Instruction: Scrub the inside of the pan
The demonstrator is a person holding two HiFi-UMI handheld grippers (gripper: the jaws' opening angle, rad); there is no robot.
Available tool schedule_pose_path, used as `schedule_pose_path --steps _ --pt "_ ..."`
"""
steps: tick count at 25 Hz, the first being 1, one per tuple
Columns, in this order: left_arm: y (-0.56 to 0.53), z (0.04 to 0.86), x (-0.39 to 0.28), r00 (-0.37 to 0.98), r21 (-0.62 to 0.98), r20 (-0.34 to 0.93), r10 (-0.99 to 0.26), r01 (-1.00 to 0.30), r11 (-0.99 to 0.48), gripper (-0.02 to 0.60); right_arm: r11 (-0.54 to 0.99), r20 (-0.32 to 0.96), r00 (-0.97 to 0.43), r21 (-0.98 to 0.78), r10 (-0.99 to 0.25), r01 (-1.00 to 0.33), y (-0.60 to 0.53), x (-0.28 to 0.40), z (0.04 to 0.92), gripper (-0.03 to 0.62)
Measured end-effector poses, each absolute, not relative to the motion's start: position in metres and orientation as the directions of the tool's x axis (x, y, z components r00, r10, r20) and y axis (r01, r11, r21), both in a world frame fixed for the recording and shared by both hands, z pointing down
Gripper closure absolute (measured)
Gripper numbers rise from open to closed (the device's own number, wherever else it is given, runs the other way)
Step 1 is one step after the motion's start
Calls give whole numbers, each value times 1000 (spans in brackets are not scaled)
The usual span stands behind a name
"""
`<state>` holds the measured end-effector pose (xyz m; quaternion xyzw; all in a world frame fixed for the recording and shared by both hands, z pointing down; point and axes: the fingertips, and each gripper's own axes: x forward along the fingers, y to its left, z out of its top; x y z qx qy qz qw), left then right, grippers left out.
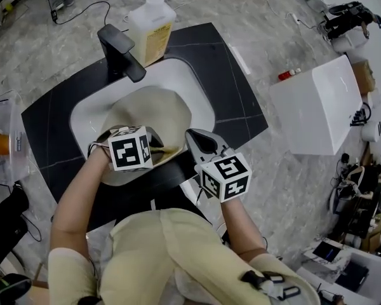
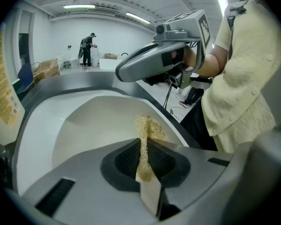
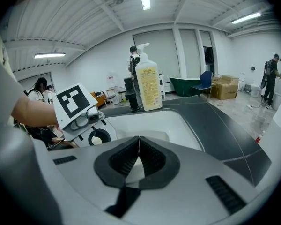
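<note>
two grippers are working over the near side of the white sink (image 1: pixel 185 75), which is sitting in the middle of the black counter (image 1: pixel 232 84). the cream pan (image 1: pixel 153 110) is lying in the basin and filling most of it. its open inside is facing up and seemingly tipping a little towards the counter's near edge. the left gripper (image 2: pixel 143 149) is pinching a thin, fibrous scrub pad (image 2: pixel 149 124) edge-on, with the jaws clamped tight on it. the pad's free end is poking out over the pan's inner wall, though i cannot tell whether it is touching. the right gripper (image 3: pixel 139 146) is sitting by the pan's right rim, its jaws pressed together with nothing clearly between them

by its look, the pan is going to feel stiff, fairly weighty and slick when wet, so it is probably wanting a steadying hold at the rim. the pad is looking soft and floppy, likely folding under pressure. no handle is showing clearly, so i cannot tell the pan's long axis; its mouth is pointing up and slightly towards the person
</note>
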<state>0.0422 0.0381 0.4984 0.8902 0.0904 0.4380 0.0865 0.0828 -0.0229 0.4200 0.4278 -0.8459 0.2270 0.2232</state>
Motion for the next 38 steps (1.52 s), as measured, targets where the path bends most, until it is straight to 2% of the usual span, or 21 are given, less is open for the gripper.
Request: schedule_pose_path --steps 10,15,19,24,31,38 --pt "57 514 -5 436 327 823 365 162 -931 543 607 570 -585 -180 -577 -774 -31 64 418 577" --pt "58 535 -21 306 339 870 388 200 -919 543 623 576 -598 -186 -558 -760 -36 60 421 577" --pt "57 545 -27 251 346 886 390 203 -916 543 645 585 -610 -184 -535 -742 -37 57 424 577" --pt "48 572 -49 105 298 940 323 200 -933 543 658 596 -618 -189 -513 -729 -42 55 429 577" --pt "29 595 -60 51 272 959 280 125 -954 543 668 594 -632 -203 -497 -716 -55 54 432 577" --pt "-10 620 -81 -53 83 995 79 88 -993 543 669 609 -632 -213 -479 -713 -62 56 439 577"
